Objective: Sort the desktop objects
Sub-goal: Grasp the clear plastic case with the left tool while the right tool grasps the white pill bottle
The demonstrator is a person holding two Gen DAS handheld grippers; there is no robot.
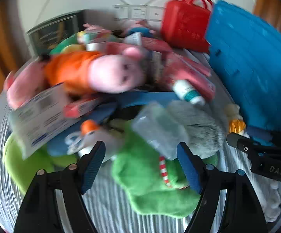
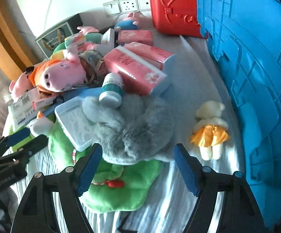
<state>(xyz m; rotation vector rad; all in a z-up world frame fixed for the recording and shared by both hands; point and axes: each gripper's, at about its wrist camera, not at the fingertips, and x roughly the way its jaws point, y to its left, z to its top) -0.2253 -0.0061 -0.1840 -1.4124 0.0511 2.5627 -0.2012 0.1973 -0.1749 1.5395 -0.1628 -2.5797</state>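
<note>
A heap of toys and packets lies on a bench covered with a grey-and-white striped cloth (image 2: 165,200).

The left gripper (image 1: 141,165) hangs above the heap with its blue-padded fingers (image 1: 92,165) spread wide and nothing between them; no pad touches anything. Below and beyond the gap lies a flat green plush toy with a red-and-white striped ribbon (image 1: 146,176), and just past the fingertips a clear, lidded plastic box (image 1: 158,128) rests tilted on a fluffy grey plush toy (image 1: 196,124). This view is blurred.

The right gripper (image 2: 137,167) is likewise wide open and empty. The fluffy grey plush toy sits just ahead of its fingers (image 2: 185,172), filling the gap as seen from the camera, but the pads stand clear of it on either side. A white bottle with a teal label (image 2: 112,91) lies on top of the grey toy, against pink tissue packs (image 2: 138,68). A pink pig plush in an orange dress (image 2: 60,75) lies to the left on the heap. A small cream doll in a yellow skirt (image 2: 210,130) lies apart on the cloth to the right, near the wall of a big blue plastic crate (image 2: 257,77). A red plastic case with a handle (image 2: 173,11) stands behind.
</note>
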